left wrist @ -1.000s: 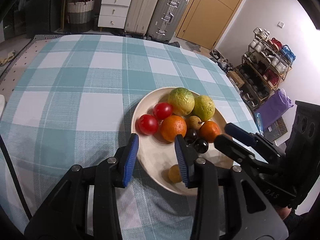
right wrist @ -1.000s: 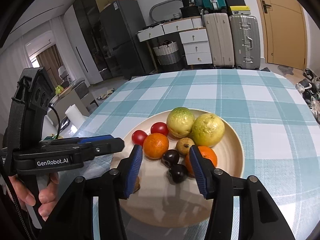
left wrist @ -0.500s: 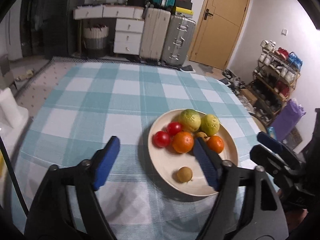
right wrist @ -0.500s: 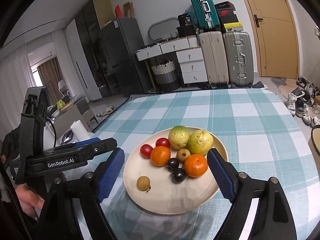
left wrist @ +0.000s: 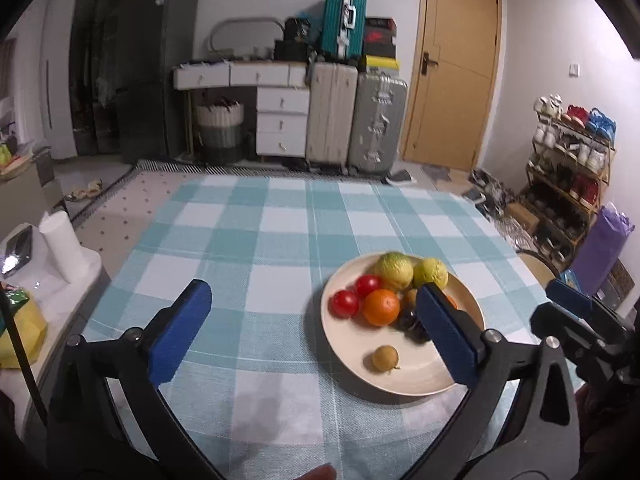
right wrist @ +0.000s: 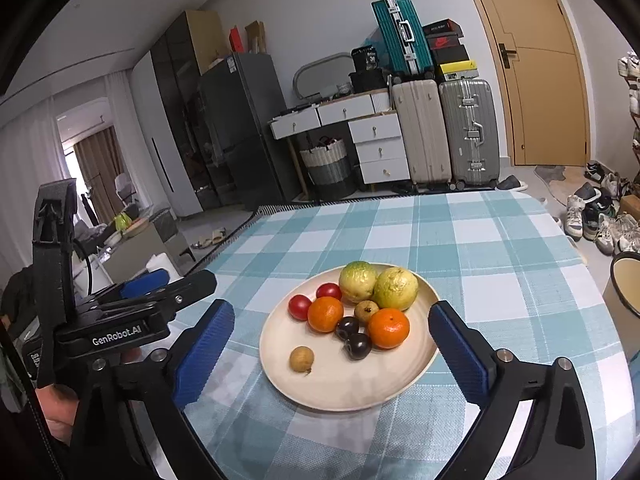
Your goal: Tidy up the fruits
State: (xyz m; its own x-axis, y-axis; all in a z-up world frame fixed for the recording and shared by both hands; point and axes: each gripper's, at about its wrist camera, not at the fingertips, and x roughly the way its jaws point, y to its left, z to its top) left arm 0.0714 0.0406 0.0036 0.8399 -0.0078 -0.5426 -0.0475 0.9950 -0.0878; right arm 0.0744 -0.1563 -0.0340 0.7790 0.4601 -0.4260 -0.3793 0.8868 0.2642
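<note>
A cream plate (right wrist: 360, 390) (left wrist: 408, 376) sits on the checked tablecloth and holds two green guavas (right wrist: 357, 281), two oranges (right wrist: 388, 327), two red tomatoes (right wrist: 300, 306), dark plums (right wrist: 357, 345) and a small brown longan (right wrist: 301, 358) lying apart near the front. My left gripper (left wrist: 312, 330) is open and empty, raised above the table to the left of the plate. My right gripper (right wrist: 332, 350) is open and empty, raised in front of the plate.
The blue-and-white checked tablecloth (left wrist: 280, 240) covers the table. A paper roll (left wrist: 62, 250) stands on a side unit at the left. Suitcases (left wrist: 356, 120) and drawers stand beyond the table. A shoe rack (left wrist: 568, 184) is at the right.
Both grippers opened wide and drew back and up from the plate. The small brown longan that sat by the left gripper's fingers now lies free on the plate.
</note>
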